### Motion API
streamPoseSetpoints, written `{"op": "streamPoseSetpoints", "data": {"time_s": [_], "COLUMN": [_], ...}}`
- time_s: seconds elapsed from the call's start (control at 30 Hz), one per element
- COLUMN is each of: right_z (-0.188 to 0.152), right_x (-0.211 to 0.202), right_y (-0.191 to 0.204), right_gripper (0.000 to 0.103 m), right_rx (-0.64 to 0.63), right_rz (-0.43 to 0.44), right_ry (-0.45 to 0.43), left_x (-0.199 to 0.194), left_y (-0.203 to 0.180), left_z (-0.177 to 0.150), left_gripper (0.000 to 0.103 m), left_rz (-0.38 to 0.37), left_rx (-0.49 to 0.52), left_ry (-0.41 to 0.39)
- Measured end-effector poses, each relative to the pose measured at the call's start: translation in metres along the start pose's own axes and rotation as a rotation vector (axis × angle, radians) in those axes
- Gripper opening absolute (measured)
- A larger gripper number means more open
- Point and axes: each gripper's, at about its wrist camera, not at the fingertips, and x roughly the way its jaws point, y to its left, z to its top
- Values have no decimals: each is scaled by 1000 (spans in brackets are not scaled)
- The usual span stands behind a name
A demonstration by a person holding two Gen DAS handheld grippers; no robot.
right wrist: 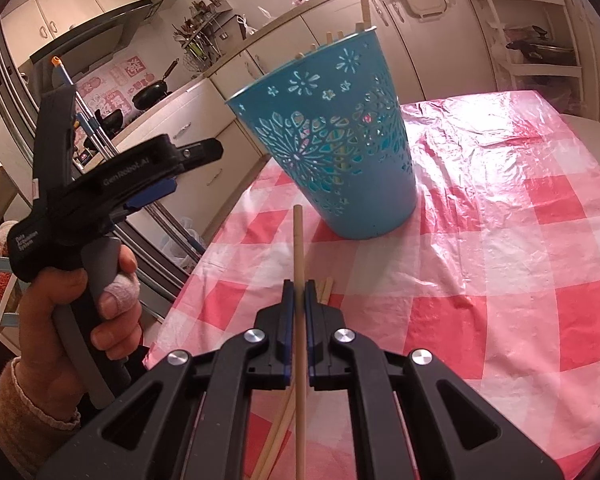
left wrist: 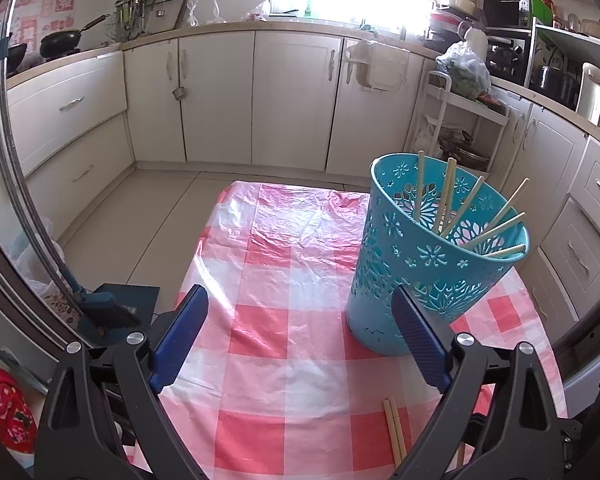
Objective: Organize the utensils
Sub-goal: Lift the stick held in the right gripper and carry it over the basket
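Closest to the right wrist camera, the right claw (right wrist: 299, 292) was pinched tight on one wooden chopstick (right wrist: 298, 248). That stick pointed ahead toward the blue basket (right wrist: 340, 168). Two loose chopsticks (right wrist: 325, 290) lay flat on the worktop (right wrist: 500, 240) just beside the claw, on its red and white checked cloth. The left claw (left wrist: 300, 320) was held wide open with nothing in it, above the cloth and near the basket (left wrist: 420, 280). A hand (right wrist: 72, 312) held it by the handle. Farther off, the basket stood upright on the worktop. Several chopsticks (left wrist: 496, 230) leaned inside it, their tips poking over the rim. Behind all this stood the cream kitchen cupboards (left wrist: 216, 100).
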Motion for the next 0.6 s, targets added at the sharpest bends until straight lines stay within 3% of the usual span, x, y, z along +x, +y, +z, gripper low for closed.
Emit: {"op": "streamPoseSetpoints", "data": {"time_s": [0.27,0.6], "right_z": [34,96], "right_x": [-40,-75], "right_y": [19,32], "right_gripper": [6,6], "right_rx": [2,-16], "right_rz": [98,114], "right_ry": [-123,-258], "left_x": [2,6], "left_y": [1,10], "left_z": [-1,-2], "left_gripper": [91,92], "left_rz": [11,16], "left_rx": [-7,-46], "left_ry": [7,25]}}
